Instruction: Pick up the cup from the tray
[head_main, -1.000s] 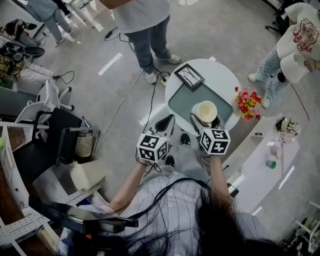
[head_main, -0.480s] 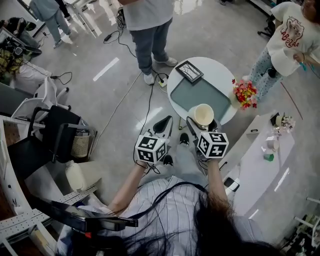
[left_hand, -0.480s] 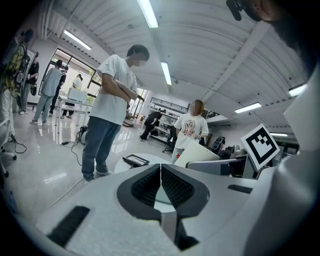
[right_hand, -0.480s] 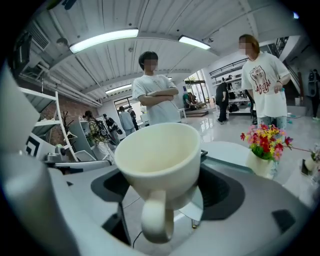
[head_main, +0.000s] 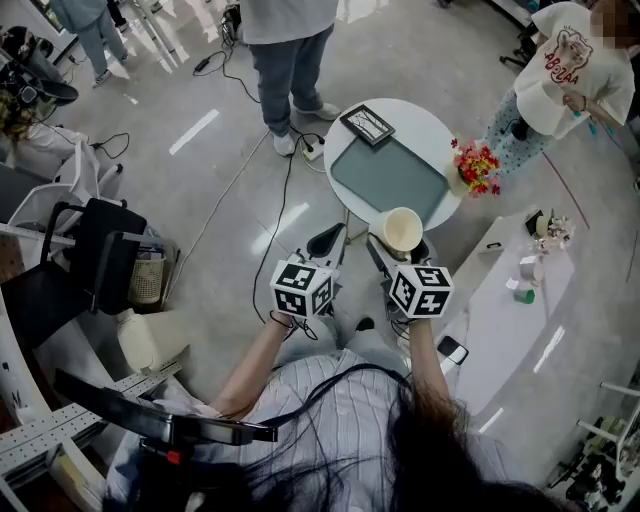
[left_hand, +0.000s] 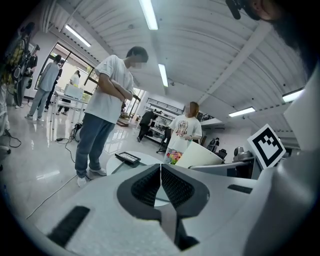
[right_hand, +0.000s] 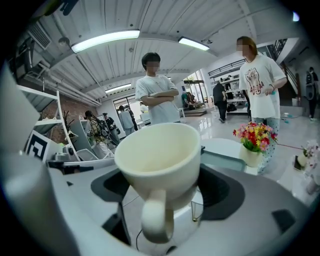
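Now the right gripper (right_hand: 162, 187) pinches the upright cup (right_hand: 157, 150) between its jaws; left gripper (left_hand: 160, 170) pressed together.

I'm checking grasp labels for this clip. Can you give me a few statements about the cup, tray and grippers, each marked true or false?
The right gripper is shut on the cream cup. True.
The cup stands on the grey tray. False: it is held clear of the tray, near the edge of the round table.
The left gripper grips a vase. False: its jaws are together on nothing.
The cup's handle faces the right gripper's camera. True.
A bunch of flowers stands on the table beside the tray. True.
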